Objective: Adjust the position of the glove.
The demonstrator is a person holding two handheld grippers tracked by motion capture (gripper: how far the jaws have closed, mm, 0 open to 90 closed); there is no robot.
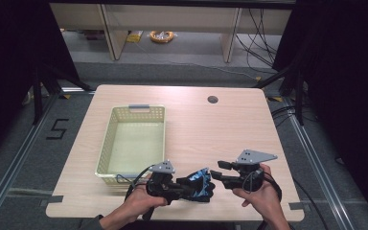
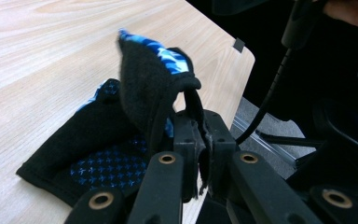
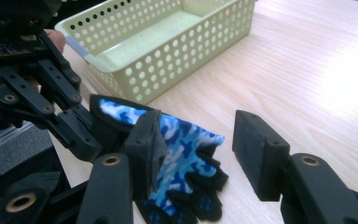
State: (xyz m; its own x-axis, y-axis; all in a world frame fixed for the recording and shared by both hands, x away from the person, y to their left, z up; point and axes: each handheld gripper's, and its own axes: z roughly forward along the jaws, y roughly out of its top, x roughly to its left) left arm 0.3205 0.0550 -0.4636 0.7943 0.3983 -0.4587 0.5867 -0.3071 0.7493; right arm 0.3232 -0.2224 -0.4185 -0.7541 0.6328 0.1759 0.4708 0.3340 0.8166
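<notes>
Pale wood table (image 1: 230,129) lay under my left gripper (image 1: 188,188), clenched on the cuff of a blue camouflage glove (image 1: 200,184) resting at the near edge, my right gripper (image 1: 216,173) spread wide just beside it, then the empty cream basket (image 1: 106,143), and a floor-marked "5" (image 1: 57,128) off the left side.

The glove (image 3: 186,140) has a back in blue, pale blue and white camouflage, black fingers, and a black palm printed with small blue crosses. The basket (image 1: 106,143) is pale yellow-green, pierced with rows of round holes, with a grey tab on its far rim. The tabletop (image 1: 211,139) is light wood grain. The left claw (image 2: 198,154) and right claw (image 3: 200,149) are black, with brass-coloured rivets.
</notes>
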